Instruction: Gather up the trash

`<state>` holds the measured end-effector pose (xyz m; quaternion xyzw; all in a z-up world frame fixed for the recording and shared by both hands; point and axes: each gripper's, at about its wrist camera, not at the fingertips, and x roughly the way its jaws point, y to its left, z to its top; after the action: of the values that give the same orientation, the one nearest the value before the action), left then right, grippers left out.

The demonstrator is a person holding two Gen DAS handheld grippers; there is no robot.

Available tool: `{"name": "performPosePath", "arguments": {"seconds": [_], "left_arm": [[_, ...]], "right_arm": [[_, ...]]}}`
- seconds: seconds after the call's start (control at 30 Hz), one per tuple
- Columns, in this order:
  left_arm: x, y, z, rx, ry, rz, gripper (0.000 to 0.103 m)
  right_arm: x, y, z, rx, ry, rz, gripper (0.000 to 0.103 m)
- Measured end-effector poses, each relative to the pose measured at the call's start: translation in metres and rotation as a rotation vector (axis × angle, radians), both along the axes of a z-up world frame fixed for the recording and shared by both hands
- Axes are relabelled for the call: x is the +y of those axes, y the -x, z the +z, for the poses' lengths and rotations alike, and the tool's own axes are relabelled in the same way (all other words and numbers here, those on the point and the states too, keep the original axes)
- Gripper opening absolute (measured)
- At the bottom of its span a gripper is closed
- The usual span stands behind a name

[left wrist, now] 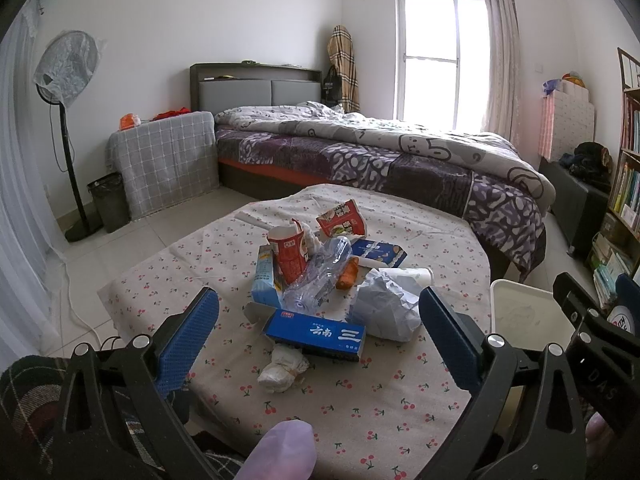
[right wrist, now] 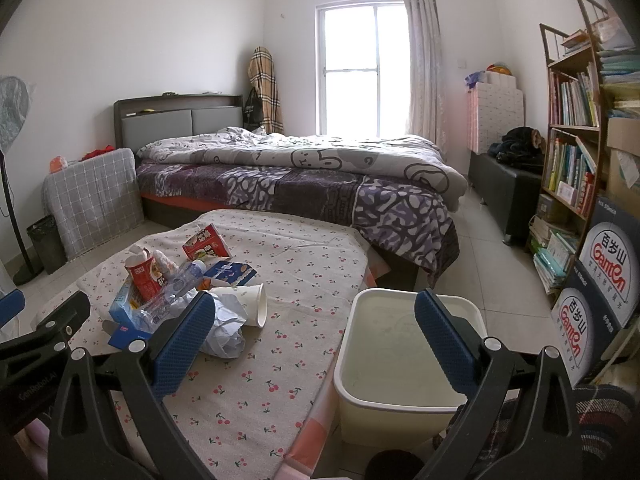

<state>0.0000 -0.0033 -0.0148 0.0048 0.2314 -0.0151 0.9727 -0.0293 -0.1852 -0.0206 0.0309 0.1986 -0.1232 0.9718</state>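
Note:
A heap of trash lies on a table under a cherry-print cloth (left wrist: 360,408): a blue carton (left wrist: 316,334), a white crumpled tissue (left wrist: 282,368), crumpled grey paper (left wrist: 386,312), a clear plastic bottle (left wrist: 320,276), red noodle cups (left wrist: 286,254), a paper cup (right wrist: 252,304). My left gripper (left wrist: 320,332) is open, above the table's near edge, the blue carton between its fingers' line. My right gripper (right wrist: 316,336) is open and empty, over the gap between the table and a white bin (right wrist: 404,400), which holds nothing I can see.
The white bin stands on the floor right of the table (left wrist: 520,320). A bed (right wrist: 320,176) lies behind. A bookshelf (right wrist: 572,152) and water-bottle boxes (right wrist: 600,292) stand at right. A fan (left wrist: 68,128) and a dark bin (left wrist: 110,200) stand at left.

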Motion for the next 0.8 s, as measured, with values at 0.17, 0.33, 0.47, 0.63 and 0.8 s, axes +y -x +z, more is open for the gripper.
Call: {"name": "performPosePath", "arguments": {"seconds": [0.17, 0.33, 0.47, 0.63, 0.8], "left_arm": [[0.0, -0.001, 0.001, 0.0, -0.001, 0.0, 0.096], [0.001, -0.001, 0.001, -0.002, 0.003, 0.002, 0.096], [0.007, -0.008, -0.001, 0.023, 0.043, 0.011, 0.096], [0.024, -0.036, -0.009, 0.095, 0.05, 0.031, 0.096], [0.046, -0.094, 0.01, 0.245, 0.07, 0.001, 0.096]], "right_arm": [[0.0, 0.0, 0.0, 0.0, 0.001, 0.002, 0.097], [-0.001, -0.001, 0.002, 0.008, -0.009, -0.004, 0.097], [-0.008, -0.009, 0.008, 0.059, -0.086, -0.012, 0.097], [-0.007, -0.033, 0.024, 0.109, -0.105, 0.017, 0.097], [-0.011, -0.082, 0.041, 0.202, -0.143, 0.079, 0.097]]}}
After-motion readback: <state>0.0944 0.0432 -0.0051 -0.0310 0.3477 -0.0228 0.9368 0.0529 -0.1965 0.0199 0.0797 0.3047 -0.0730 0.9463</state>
